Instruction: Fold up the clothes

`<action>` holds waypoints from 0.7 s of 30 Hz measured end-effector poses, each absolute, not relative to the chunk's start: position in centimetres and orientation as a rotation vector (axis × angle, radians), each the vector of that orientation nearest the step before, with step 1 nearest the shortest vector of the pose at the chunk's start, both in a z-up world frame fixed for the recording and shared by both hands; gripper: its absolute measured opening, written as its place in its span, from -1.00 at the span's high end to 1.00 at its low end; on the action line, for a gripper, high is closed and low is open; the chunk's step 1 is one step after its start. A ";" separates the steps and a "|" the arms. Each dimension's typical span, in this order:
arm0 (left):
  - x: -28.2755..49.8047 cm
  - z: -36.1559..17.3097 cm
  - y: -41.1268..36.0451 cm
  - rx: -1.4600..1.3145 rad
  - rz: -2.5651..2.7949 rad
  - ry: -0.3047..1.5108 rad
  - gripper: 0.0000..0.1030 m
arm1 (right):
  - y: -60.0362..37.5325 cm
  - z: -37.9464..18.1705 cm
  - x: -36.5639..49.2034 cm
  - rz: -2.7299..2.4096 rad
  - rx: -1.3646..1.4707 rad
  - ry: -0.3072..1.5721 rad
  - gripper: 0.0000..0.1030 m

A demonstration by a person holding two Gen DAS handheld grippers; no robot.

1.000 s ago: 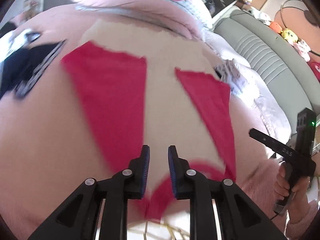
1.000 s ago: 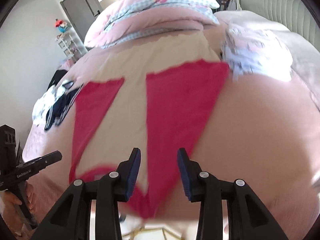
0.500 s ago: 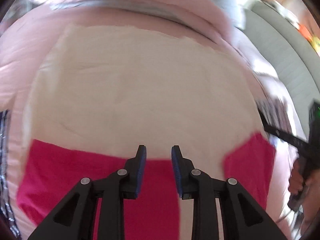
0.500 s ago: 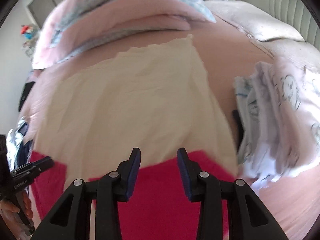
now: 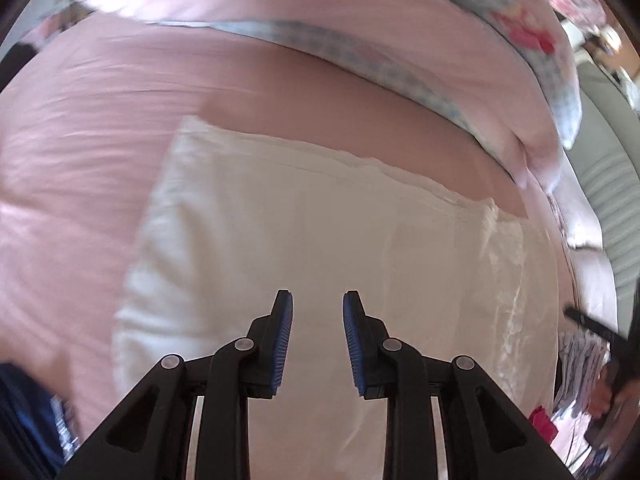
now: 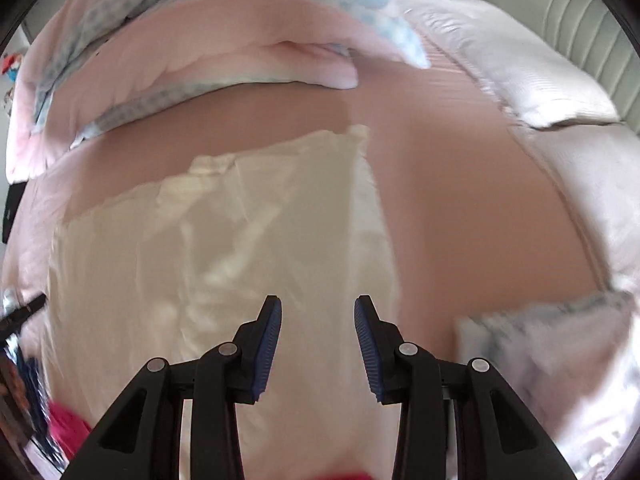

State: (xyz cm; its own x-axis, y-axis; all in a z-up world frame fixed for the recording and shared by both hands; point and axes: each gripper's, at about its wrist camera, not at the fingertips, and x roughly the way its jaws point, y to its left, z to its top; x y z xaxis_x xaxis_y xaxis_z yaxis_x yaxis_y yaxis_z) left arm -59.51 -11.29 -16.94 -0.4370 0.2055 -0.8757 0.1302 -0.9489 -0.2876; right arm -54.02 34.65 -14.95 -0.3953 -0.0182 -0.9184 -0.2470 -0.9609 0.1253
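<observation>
A cream garment (image 5: 320, 220) with red parts lies spread flat on the pink bed sheet (image 5: 72, 160). Its far hem runs across the middle of both wrist views. My left gripper (image 5: 317, 304) hangs open above the cream cloth, nothing between its blue pads. My right gripper (image 6: 319, 306) is also open and empty, above the same cream cloth (image 6: 240, 240) near its right edge. Only slivers of the red parts (image 5: 542, 424) (image 6: 66, 428) show at the lower edges. The other gripper's finger pokes in at each view's side.
A folded pink quilt (image 5: 360, 20) with a blue checked edge lies just beyond the far hem. A white patterned garment (image 6: 540, 340) lies to the right and a dark blue one (image 5: 24, 408) to the left. A pale pillow (image 6: 520, 80) and grey headboard (image 5: 608, 200) sit far right.
Both grippers have swept forward over the garment, from its red near end to the cream part by the far hem. The red panels have slid out below. Both stay open and empty.
</observation>
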 end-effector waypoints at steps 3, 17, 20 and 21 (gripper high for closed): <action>-61.0 -18.2 -8.7 -1.642 2.538 -0.395 0.55 | 33.4 -16.5 -56.8 2.490 -1.675 0.334 0.27; -68.2 -18.5 -20.7 -1.622 2.896 -0.447 0.55 | 40.0 -19.0 -62.3 2.318 -1.475 0.320 0.27; -69.5 -19.2 -19.5 -1.615 2.830 -0.365 0.55 | 39.3 -19.7 -62.9 2.344 -1.532 0.280 0.27; -69.8 -19.8 -18.8 -1.644 2.805 -0.321 0.55 | 38.9 -19.9 -63.1 2.358 -1.552 0.257 0.27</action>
State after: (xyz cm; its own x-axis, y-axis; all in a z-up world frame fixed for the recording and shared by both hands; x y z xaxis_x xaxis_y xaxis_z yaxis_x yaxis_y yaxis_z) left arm -69.78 -18.82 -19.80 -0.4877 -0.0086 -0.8730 0.2056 -0.9730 -0.1052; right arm -63.08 38.88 -19.94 -0.3677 0.1539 -0.9171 -0.3481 -0.9373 -0.0177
